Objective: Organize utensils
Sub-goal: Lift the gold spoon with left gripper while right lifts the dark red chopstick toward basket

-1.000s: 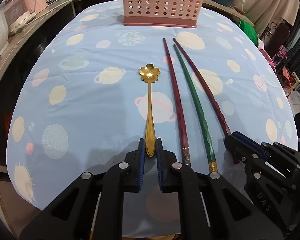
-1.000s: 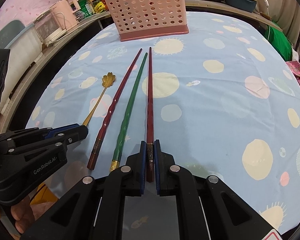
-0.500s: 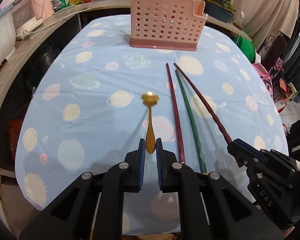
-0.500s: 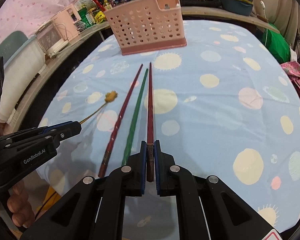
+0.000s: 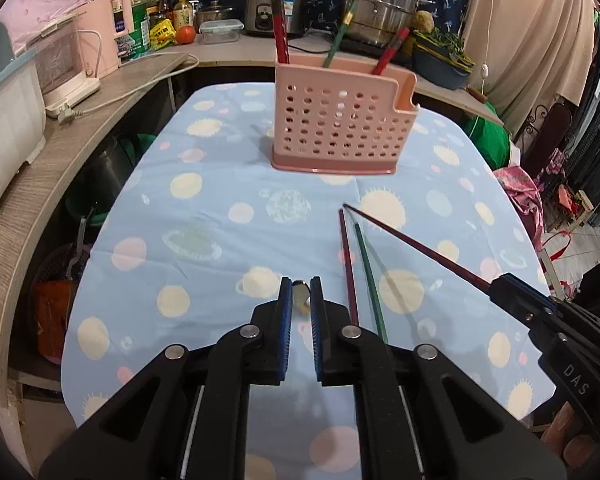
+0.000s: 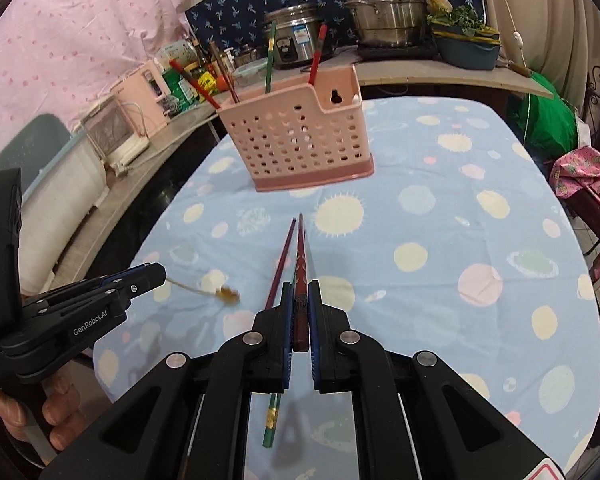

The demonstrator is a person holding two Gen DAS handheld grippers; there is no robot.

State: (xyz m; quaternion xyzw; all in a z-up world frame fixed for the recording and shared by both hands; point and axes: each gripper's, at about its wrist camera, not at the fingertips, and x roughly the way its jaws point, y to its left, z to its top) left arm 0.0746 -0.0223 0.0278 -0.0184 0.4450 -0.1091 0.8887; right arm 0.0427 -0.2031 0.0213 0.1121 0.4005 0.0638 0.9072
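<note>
Off the cloth since a second ago, short of the basket (image 5: pixel 342 120): left gripper (image 5: pixel 300 300) pinching our spoon (image 6: pixel 224 294), right gripper (image 6: pixel 299 308) clamping a chopstick (image 6: pixel 300 256) (both bound basketward, we judge).

Left gripper (image 5: pixel 300 300) and right gripper (image 6: pixel 299 304), both angled downward, jaws nearly closed; fingers (image 6: pixel 58 408) wrap the left handle.

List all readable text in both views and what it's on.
"GenRobot.AI": side of left gripper, right wrist view.
"DAS": side of right gripper, left wrist view.
Counter packets, bottles, rice cooker label: too small to read.
</note>
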